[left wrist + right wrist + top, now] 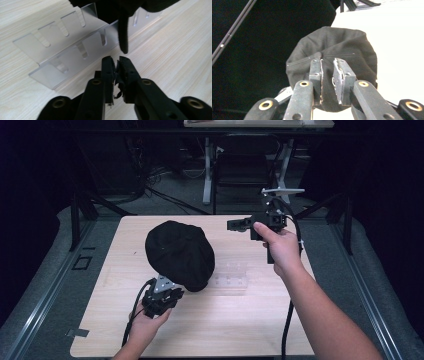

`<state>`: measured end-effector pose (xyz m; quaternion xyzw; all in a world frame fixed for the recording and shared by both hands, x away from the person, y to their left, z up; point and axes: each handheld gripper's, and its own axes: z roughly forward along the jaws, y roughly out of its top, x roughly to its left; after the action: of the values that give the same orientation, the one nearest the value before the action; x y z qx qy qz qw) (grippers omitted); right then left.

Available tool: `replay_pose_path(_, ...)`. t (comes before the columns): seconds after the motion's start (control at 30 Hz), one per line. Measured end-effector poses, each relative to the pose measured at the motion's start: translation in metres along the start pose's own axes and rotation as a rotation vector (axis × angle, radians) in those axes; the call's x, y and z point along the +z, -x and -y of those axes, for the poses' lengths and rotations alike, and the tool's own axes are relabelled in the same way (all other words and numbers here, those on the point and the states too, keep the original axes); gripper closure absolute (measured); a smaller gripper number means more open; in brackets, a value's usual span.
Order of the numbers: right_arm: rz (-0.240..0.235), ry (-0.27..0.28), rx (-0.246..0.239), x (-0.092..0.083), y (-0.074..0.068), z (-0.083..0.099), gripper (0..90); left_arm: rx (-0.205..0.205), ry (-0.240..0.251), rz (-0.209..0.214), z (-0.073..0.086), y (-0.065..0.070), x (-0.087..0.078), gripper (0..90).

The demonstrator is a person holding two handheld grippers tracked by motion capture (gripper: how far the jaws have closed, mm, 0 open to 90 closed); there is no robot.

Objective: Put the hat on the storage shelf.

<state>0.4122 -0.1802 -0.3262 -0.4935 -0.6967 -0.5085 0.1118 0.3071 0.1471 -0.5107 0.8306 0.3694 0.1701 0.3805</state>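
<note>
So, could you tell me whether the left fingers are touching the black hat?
Apart. The left gripper view shows bare table between the fingers and the hat's hanging edge.

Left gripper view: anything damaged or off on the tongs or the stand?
Yes. The left tongs have frayed pads: torn black bits hang in the narrow gap. The clear slotted stand looks intact and sits flat on the table. The black cap perches over one end of it.
</note>
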Motion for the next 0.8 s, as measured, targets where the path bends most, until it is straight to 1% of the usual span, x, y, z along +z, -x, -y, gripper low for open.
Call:
replay_pose_path(0.03,0.008,0.002,-0.001,-0.001,0.001,0.001,76.4,0.025,-0.001,-0.010,0.000,-0.001,-0.001,81.5)
replay_pose_path(0.07,0.019,0.005,-0.002,-0.003,0.002,0.002,76.2,0.026,-0.007,-0.009,0.000,-0.001,-0.001,81.1)
replay_pose_path(0.13,0.042,0.009,-0.009,-0.006,0.004,0.003,75.6,0.027,0.003,-0.013,0.001,-0.001,-0.001,78.0)
replay_pose_path(0.17,0.051,0.010,-0.015,-0.008,0.005,0.004,75.4,0.030,-0.007,-0.013,0.002,-0.001,-0.002,76.6)
replay_pose_path(0.2,0.065,0.017,-0.022,-0.009,0.005,0.005,75.0,0.020,-0.003,-0.014,0.002,0.000,-0.003,74.0)
replay_pose_path(0.23,0.090,0.022,-0.034,-0.011,0.005,0.006,74.1,0.017,0.006,-0.017,0.003,-0.001,-0.003,70.9)
replay_pose_path(0.27,0.116,0.024,-0.050,-0.013,0.005,0.007,73.4,-0.002,0.010,-0.021,0.004,0.000,-0.004,69.5)
replay_pose_path(0.3,0.130,0.027,-0.059,-0.014,0.005,0.008,72.5,-0.015,0.020,-0.026,0.006,0.000,-0.004,67.8)
replay_pose_path(0.33,0.148,0.025,-0.068,-0.016,0.005,0.009,71.9,-0.006,0.013,-0.032,0.006,-0.002,-0.006,64.7)
replay_pose_path(0.37,0.162,0.029,-0.076,-0.018,0.006,0.011,71.4,-0.004,0.020,-0.040,0.007,-0.004,-0.008,61.4)
replay_pose_path(0.4,0.178,0.031,-0.087,-0.020,0.006,0.012,70.9,-0.009,0.033,-0.050,0.008,-0.005,-0.009,57.3)
replay_pose_path(0.43,0.192,0.033,-0.094,-0.021,0.007,0.014,70.3,-0.009,0.029,-0.051,0.008,-0.006,-0.011,54.6)
replay_pose_path(0.47,0.198,0.032,-0.097,-0.022,0.007,0.015,70.1,-0.014,0.041,-0.058,0.009,-0.008,-0.011,53.1)
replay_pose_path(0.5,0.212,0.030,-0.102,-0.023,0.008,0.017,69.5,-0.017,0.038,-0.060,0.009,-0.009,-0.013,51.5)
replay_pose_path(0.57,0.255,0.030,-0.128,-0.025,0.010,0.021,69.2,-0.011,0.040,-0.074,0.011,-0.012,-0.016,49.1)
replay_pose_path(0.63,0.272,0.024,-0.136,-0.027,0.012,0.025,68.8,-0.017,0.037,-0.085,0.013,-0.015,-0.019,48.2)
replay_pose_path(0.77,0.332,0.017,-0.159,-0.030,0.016,0.035,67.3,-0.023,0.035,-0.100,0.019,-0.021,-0.023,47.3)
replay_pose_path(0.8,0.344,0.017,-0.166,-0.031,0.017,0.036,67.0,-0.030,0.034,-0.102,0.021,-0.022,-0.023,47.0)
